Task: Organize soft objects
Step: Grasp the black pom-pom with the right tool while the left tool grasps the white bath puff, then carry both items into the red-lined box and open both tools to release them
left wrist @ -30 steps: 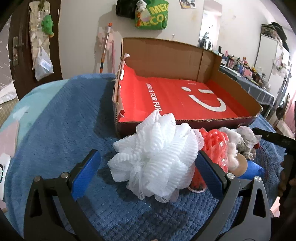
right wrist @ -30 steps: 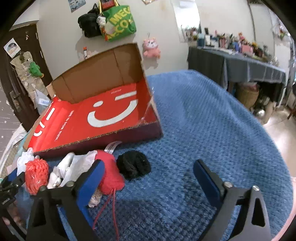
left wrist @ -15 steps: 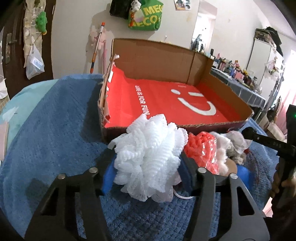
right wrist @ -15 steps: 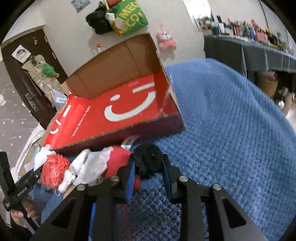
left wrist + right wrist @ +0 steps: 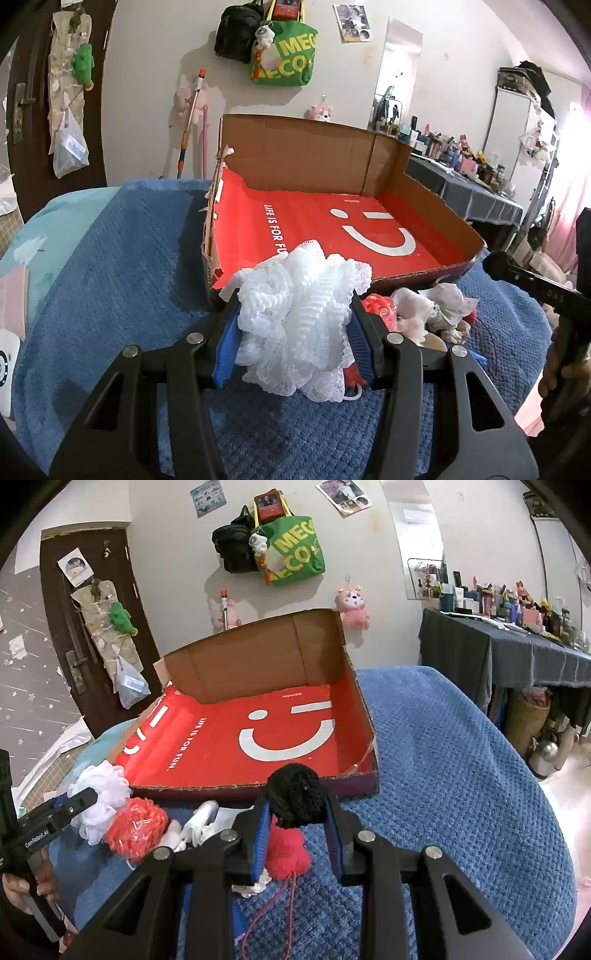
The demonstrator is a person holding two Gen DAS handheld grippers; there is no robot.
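Note:
My left gripper (image 5: 295, 339) is shut on a white mesh bath puff (image 5: 299, 317) and holds it above the blue blanket, in front of the open cardboard box (image 5: 332, 229) with a red smiley lining. My right gripper (image 5: 297, 823) is shut on a black knitted ball (image 5: 295, 797), lifted just before the box's (image 5: 251, 738) near wall. A red yarn ball (image 5: 286, 853) lies under it. A red mesh puff (image 5: 136, 827) and white soft pieces (image 5: 428, 310) lie in a pile between the grippers. The white puff also shows in the right wrist view (image 5: 99, 797).
The blue blanket (image 5: 461, 775) covers a rounded surface that drops off to the right. A dark-clothed table (image 5: 517, 657) with many bottles stands at the right. A door (image 5: 92, 635) and hung bags are on the far wall.
Both grippers have closed: the left on the white puff, the right on the black knitted ball. Both objects have then been lifted off the blanket toward the box.

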